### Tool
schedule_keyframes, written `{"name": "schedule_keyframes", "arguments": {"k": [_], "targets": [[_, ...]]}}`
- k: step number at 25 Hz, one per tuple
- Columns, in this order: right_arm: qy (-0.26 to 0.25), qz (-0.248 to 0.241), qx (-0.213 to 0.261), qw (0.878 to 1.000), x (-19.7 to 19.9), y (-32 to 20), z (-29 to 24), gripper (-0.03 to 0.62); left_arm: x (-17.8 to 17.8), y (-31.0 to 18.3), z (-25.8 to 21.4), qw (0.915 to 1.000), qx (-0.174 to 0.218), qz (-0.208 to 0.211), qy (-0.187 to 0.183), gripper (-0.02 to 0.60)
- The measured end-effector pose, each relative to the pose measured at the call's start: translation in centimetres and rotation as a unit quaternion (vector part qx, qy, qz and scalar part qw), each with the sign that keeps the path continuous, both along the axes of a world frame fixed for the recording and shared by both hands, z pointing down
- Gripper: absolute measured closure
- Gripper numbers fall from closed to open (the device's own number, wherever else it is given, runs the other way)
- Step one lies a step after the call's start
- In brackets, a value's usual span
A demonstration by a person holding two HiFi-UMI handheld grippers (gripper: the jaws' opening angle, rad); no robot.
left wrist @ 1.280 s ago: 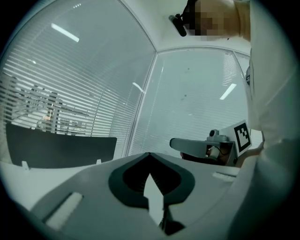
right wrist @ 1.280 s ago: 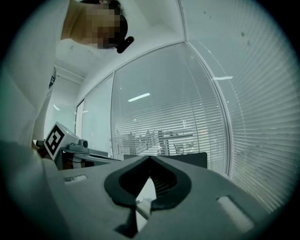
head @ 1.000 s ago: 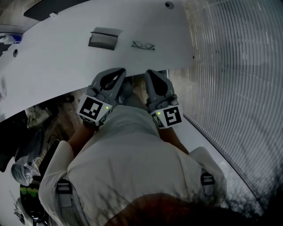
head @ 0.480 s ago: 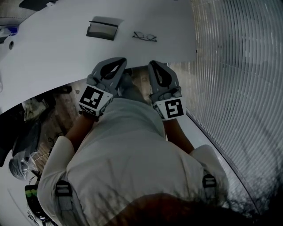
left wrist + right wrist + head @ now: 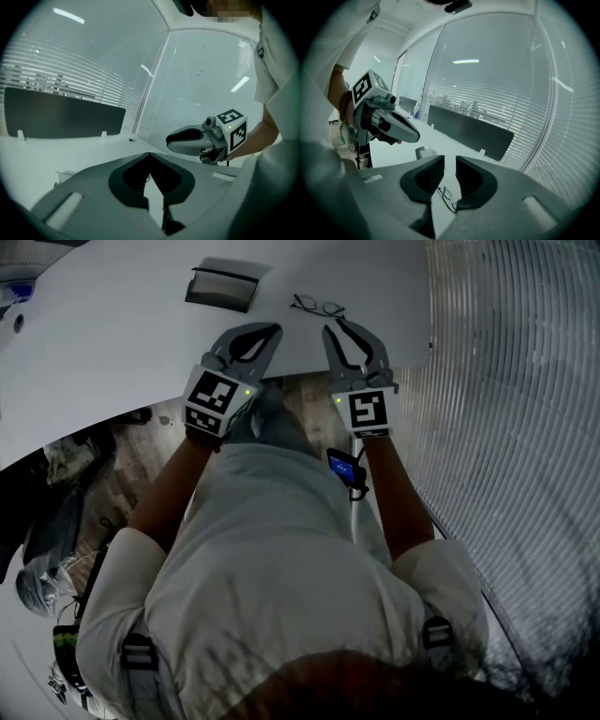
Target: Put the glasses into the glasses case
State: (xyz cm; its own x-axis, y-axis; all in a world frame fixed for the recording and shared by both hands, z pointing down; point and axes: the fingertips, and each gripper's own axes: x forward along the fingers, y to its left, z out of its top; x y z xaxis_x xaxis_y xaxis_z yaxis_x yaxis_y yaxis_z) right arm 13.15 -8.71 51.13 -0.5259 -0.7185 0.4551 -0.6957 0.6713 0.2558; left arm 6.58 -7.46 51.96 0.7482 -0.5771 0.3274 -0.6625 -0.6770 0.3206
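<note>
white counter [image 5: 112, 343] fills the far half of the head view, seen from above over the shoulders of a person [image 5: 272, 587] in a pale short-sleeved shirt. a pair of thin, dark-rimmed glasses [image 5: 317, 307] lies flat on the counter, towards its right edge. the glasses case [image 5: 223, 289], grey and box-shaped, sits on the counter to the left of the glasses, apart from them and slightly farther away.

the left hand-held gripper [image 5: 274, 330] reaches over the near edge of the counter. its tip is on the near side of the case and the glasses and touches neither. its jaws are closed tip to tip with nothing between them.

the right hand-held gripper [image 5: 337, 326] is held beside it, to the right, with its tips just on the near side of the glasses. its jaws have just been opening and stand a narrow gap apart. nothing is gripped; the glasses show through the gap, lying on the counter beyond and below.

a dark panel [image 5: 468, 131] stands along the far side of the counter. pale slatted blinds [image 5: 506, 409] cover the wall at the right.
</note>
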Motion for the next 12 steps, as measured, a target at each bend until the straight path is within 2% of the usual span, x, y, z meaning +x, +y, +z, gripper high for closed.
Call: {"name": "schedule_keyframes", "arguments": {"k": [7, 12], "targets": [[0.112, -0.038, -0.04, 0.992, 1.5, -2.0, 9.5, 0.495, 2.0, -2.7, 6.4, 0.9992, -0.039, -0.001, -0.005, 0.583], [0.162, -0.059, -0.046, 0.984, 1.9, -2.7, 12.3, 0.49, 2.7, -4.1, 8.9, 0.9988, -0.049, 0.004, -0.006, 0.583]]}}
